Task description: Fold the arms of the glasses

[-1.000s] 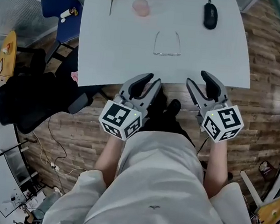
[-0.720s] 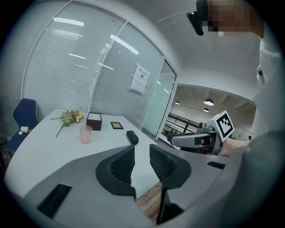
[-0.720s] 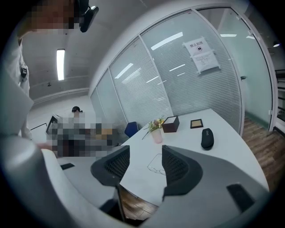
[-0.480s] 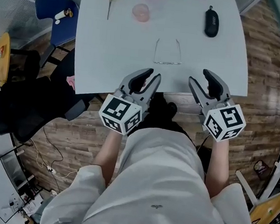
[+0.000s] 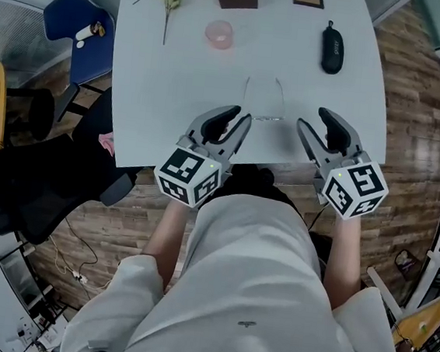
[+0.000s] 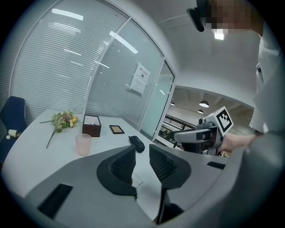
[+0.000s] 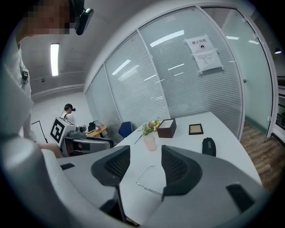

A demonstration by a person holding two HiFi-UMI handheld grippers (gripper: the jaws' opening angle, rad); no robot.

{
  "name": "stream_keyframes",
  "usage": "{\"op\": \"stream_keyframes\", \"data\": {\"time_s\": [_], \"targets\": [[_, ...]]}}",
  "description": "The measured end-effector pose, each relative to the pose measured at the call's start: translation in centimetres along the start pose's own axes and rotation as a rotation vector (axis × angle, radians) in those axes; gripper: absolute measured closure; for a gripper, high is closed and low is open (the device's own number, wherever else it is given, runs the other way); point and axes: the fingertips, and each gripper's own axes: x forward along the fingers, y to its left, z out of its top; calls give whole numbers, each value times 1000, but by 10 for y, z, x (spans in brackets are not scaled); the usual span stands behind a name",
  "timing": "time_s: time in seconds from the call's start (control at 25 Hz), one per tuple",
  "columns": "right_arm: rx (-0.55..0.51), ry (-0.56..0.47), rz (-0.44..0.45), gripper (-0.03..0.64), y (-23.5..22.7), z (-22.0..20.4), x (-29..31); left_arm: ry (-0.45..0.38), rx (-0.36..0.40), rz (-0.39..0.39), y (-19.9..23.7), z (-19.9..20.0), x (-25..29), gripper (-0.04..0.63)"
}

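- Hovering open and empty: left claw (image 5: 238, 119), right claw (image 5: 315, 120).
- Glasses (image 5: 261, 118) lie on counter (image 5: 177, 65) between them, arms unfolded, pointing away; left looks nearer.

The left gripper (image 5: 239, 116) and right gripper (image 5: 313, 120) are advancing from the floor side over the bench (image 5: 176, 73) edge, nearing the glasses (image 5: 262, 118).

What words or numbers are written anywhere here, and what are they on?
Nothing here reads clearly.
Paper sign on the glass wall: dark print, too blurred to read.
Black case: pale lettering, too small to read.
Left gripper and right gripper: square markers only, no words.
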Motion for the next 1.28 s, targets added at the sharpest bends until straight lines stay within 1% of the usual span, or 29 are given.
{"op": "stream_keyframes", "data": {"time_s": [0.2, 0.48, 0.64, 0.88, 1.08, 1.28], "targets": [[-1, 2, -24, 413, -8, 6, 17, 6, 4, -29, 19, 3, 9, 494], [43, 37, -53, 414, -13, -9, 30, 44, 28, -101, 30, -10, 20, 500], [56, 69, -65, 416, -14, -19, 39, 85, 32, -127, 37, -24, 25, 509], [60, 123, -92, 422, -21, -36, 50, 158, 66, -156, 39, -47, 33, 511], [78, 165, -100, 428, -28, -51, 61, 208, 109, -180, 39, -68, 41, 522], [86, 206, -108, 431, -35, -67, 68, 264, 123, -216, 34, -90, 48, 526]]}}
